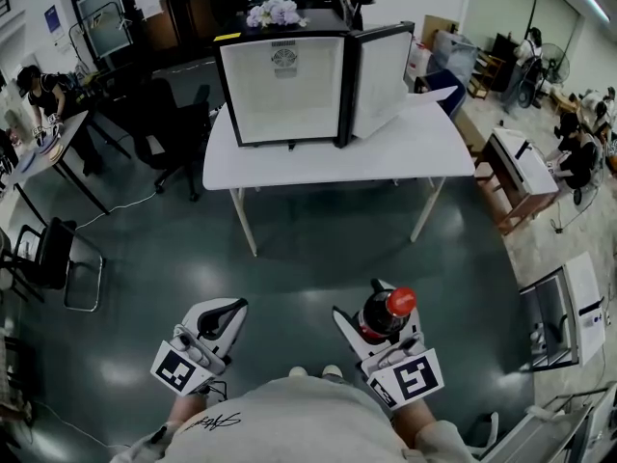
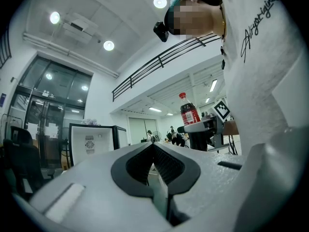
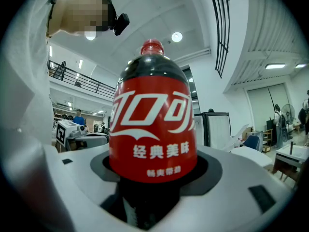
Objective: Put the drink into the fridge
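Note:
A small black fridge (image 1: 282, 85) with a white inside stands on a white table (image 1: 410, 146) ahead, its door (image 1: 382, 77) swung open to the right. My right gripper (image 1: 372, 310) is shut on a cola bottle (image 1: 386, 313) with a red cap and red label, held upright low in the head view. The bottle (image 3: 152, 122) fills the right gripper view between the jaws of the gripper (image 3: 152, 180). My left gripper (image 1: 223, 311) is shut with nothing in it, its jaws meeting (image 2: 154, 152). From there the bottle (image 2: 189, 111) and fridge (image 2: 91, 142) show far off.
Dark floor lies between me and the table. A black office chair (image 1: 175, 128) stands left of the table and another black chair (image 1: 45, 255) at far left. A white cabinet (image 1: 576, 309) is at the right. People sit at desks along both sides.

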Available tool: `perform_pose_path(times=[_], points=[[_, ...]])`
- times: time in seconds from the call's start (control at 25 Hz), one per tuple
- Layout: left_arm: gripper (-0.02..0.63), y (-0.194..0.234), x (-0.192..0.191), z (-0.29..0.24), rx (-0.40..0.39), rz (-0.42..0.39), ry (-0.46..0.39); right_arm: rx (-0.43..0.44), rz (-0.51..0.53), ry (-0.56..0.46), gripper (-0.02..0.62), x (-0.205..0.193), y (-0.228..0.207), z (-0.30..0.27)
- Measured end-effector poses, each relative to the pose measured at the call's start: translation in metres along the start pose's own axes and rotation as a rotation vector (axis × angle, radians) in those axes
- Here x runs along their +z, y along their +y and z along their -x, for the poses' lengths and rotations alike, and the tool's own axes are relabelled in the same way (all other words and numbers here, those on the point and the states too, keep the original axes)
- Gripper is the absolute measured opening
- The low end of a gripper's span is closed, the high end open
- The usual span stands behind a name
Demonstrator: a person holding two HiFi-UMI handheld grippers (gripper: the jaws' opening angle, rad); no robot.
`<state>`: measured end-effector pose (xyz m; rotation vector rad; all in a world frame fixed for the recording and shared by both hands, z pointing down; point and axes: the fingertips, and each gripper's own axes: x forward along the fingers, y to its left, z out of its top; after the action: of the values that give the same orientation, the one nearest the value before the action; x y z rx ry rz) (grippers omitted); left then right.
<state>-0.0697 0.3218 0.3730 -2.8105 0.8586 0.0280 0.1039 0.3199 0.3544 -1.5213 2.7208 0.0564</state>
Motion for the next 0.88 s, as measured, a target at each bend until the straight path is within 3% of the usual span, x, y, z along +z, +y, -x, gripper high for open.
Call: perform_pose_path(times=[0.88], points=[[0.003,0.027,-0.018,0.021,-0.029,0.022,0.005,-0.021,-0.026,0.046,0.313,-0.018,0.032,-0.031]])
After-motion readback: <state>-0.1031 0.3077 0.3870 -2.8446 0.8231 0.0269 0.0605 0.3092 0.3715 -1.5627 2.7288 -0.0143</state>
